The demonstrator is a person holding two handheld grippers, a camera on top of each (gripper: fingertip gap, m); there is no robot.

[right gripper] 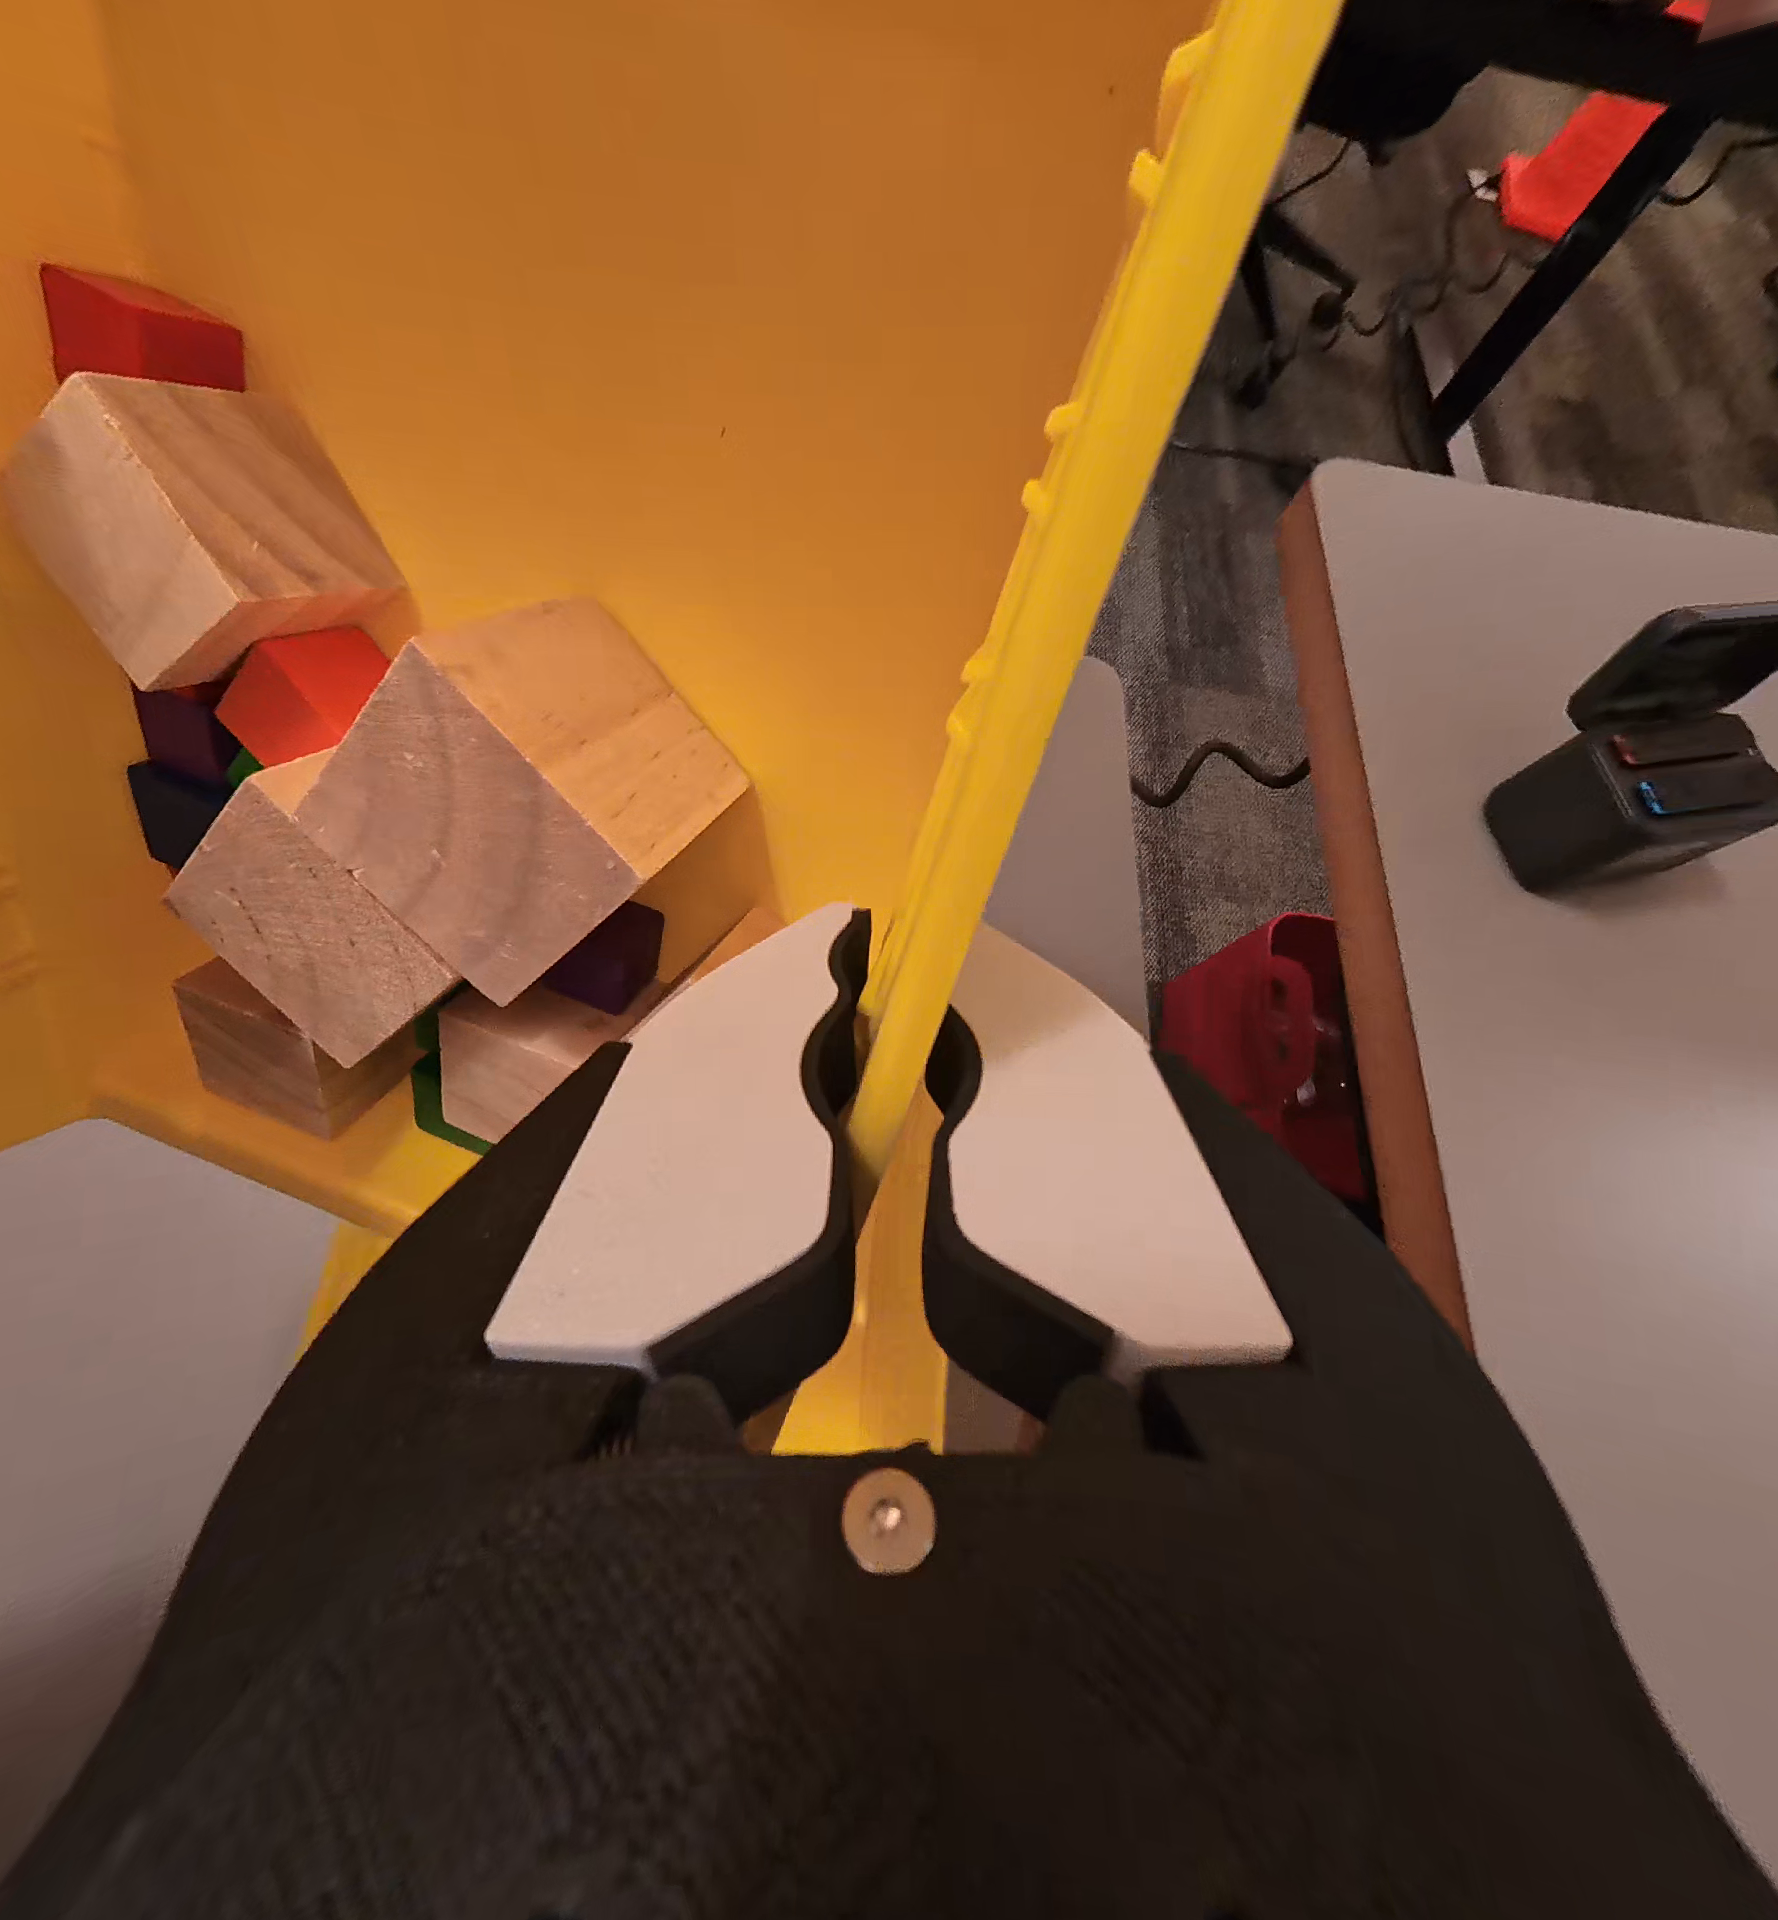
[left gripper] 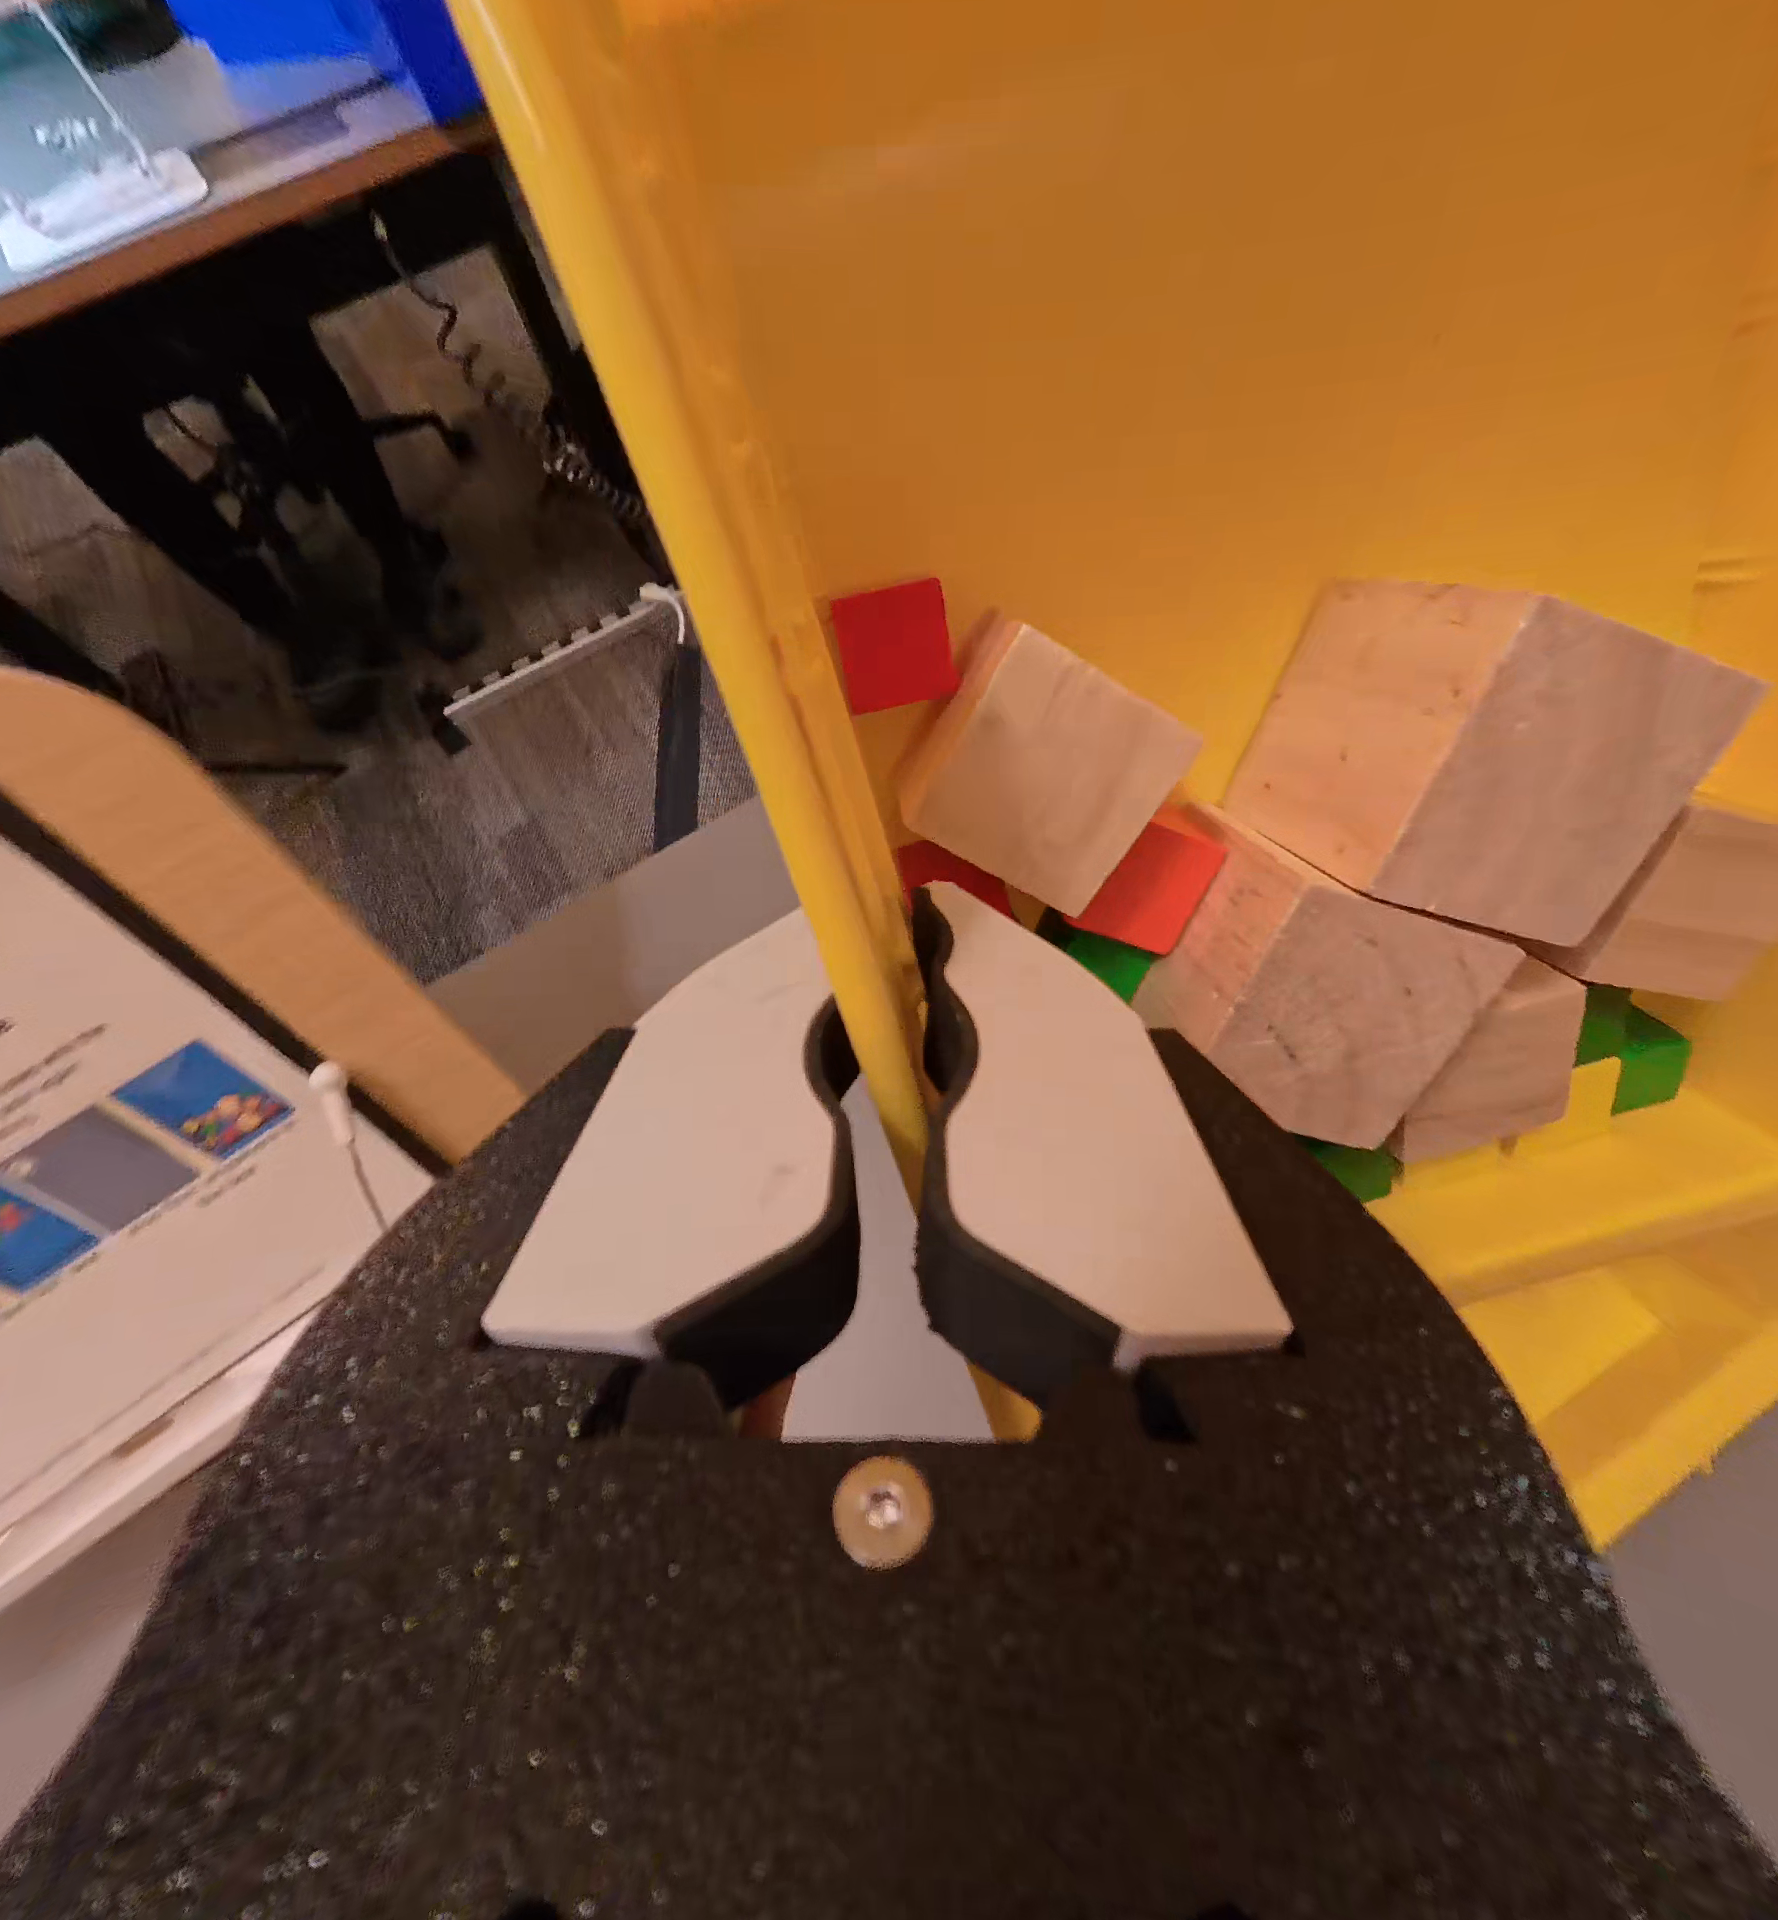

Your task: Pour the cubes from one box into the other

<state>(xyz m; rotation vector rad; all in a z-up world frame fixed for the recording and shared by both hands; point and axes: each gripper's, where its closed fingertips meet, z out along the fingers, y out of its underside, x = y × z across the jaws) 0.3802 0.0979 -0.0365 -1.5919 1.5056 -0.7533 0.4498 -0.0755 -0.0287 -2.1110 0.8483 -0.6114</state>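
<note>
A yellow box (left gripper: 1228, 364) is tipped up, and both grippers hold it by opposite side walls. My left gripper (left gripper: 890, 997) is shut on the box's left rim (left gripper: 719, 582). My right gripper (right gripper: 890, 997) is shut on its right rim (right gripper: 1103, 499). Several cubes lie heaped in the box's low corner: large plain wooden ones (left gripper: 1467, 748), small red ones (left gripper: 890, 644) and green ones (left gripper: 1633, 1060). The right wrist view shows the same heap, with wooden cubes (right gripper: 511, 790), red cubes (right gripper: 137, 332) and dark purple ones (right gripper: 610, 961). The other box is not in view.
A grey table (right gripper: 1643, 1091) with a brown edge carries a black device (right gripper: 1654, 769) to the right. A dark red object (right gripper: 1269, 1049) sits low beside that table. To the left lie a printed sheet (left gripper: 85, 1195) and a cardboard piece (left gripper: 189, 831). Carpet and desk legs are behind.
</note>
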